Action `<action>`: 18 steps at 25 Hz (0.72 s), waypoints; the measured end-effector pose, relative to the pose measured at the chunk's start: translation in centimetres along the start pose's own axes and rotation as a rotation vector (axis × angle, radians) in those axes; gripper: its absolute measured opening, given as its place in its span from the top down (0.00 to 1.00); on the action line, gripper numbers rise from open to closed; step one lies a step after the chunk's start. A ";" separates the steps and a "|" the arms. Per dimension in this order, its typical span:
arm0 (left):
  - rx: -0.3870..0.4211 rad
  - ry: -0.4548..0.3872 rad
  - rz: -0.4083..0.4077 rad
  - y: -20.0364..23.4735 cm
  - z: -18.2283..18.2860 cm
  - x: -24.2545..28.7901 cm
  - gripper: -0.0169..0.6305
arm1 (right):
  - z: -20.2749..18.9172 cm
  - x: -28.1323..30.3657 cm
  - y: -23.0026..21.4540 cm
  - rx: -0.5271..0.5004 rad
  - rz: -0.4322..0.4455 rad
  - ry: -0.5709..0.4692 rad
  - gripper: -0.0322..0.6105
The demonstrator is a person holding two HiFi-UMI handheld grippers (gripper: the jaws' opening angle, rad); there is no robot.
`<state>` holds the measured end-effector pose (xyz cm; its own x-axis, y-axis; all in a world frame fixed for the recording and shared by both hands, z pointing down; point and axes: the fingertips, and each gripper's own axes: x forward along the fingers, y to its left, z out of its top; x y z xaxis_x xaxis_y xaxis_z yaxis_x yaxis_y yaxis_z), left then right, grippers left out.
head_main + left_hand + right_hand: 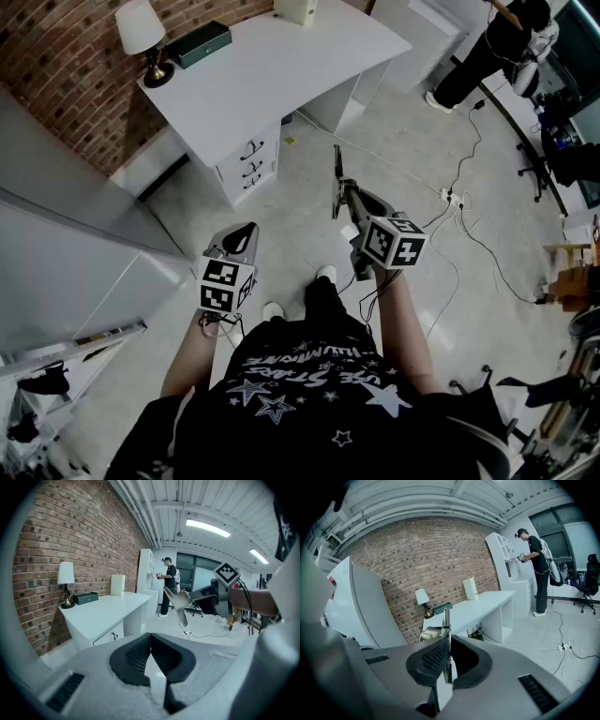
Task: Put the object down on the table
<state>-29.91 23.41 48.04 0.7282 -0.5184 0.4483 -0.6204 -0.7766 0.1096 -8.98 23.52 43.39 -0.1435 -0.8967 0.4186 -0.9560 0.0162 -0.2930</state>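
Note:
My right gripper [349, 200] is shut on a thin flat metal tool [337, 180], held upright over the floor in front of the person's body. Seen edge-on in the right gripper view, the metal tool [446, 619] rises from between the closed pads of that gripper [449, 645]. In the left gripper view the tool's blade [179, 603] hangs tilted below the right gripper's marker cube [227, 573]. My left gripper [236, 246] is lower left, its jaws [150, 639] shut with nothing between them. The white table [281, 70] stands ahead, beyond both grippers.
On the table are a lamp [141, 33], a dark green box [199, 44] and a white box [295, 9]. A white cabinet [66, 244] is close on the left. Cables and a power strip [457, 200] lie on the floor at right. A person [492, 42] stands far right.

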 end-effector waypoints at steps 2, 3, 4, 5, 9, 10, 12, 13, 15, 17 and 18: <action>-0.008 0.000 -0.004 0.1 -0.2 0.2 0.94 | -0.4 0.2 0.1 0.001 -0.001 0.006 0.94; -0.010 0.002 -0.006 0.1 -0.3 0.3 0.94 | -0.6 0.3 0.0 0.003 -0.001 0.009 0.94; -0.011 0.007 -0.008 0.1 -0.5 0.4 0.94 | -0.9 0.3 -0.1 0.008 -0.002 0.011 0.94; -0.010 0.012 -0.011 -0.1 -0.7 0.6 0.94 | -1.0 0.3 -0.4 0.016 -0.003 0.012 0.94; 0.001 0.029 -0.011 -0.9 -0.9 1.7 0.94 | -1.3 0.1 -2.3 0.041 -0.010 0.015 0.94; 0.000 0.032 -0.006 -1.0 -0.8 2.1 0.94 | -1.3 0.1 -2.9 0.042 -0.011 0.018 0.94; -0.011 0.039 0.003 -1.3 -0.6 3.1 0.94 | -1.3 0.4 -4.3 0.049 -0.013 0.025 0.94; -0.019 0.043 0.006 -1.6 -0.5 3.6 0.94 | -1.3 0.6 -5.1 0.055 -0.013 0.028 0.94; -0.025 0.058 0.013 -2.1 -0.2 4.7 0.94 | -1.1 1.1 -7.0 0.073 -0.013 0.035 0.94; -0.013 0.074 0.025 -2.5 0.4 6.3 0.94 | -0.4 1.9 -9.1 0.089 -0.012 0.038 0.94; -0.004 0.076 0.033 -2.8 1.1 7.3 0.94 | 0.1 2.3 -10.3 0.092 -0.009 0.037 0.94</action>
<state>-22.58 21.39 50.01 0.6830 -0.5151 0.5180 -0.6451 -0.7580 0.0969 0.56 21.23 47.23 -0.1462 -0.8798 0.4523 -0.9300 -0.0336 -0.3661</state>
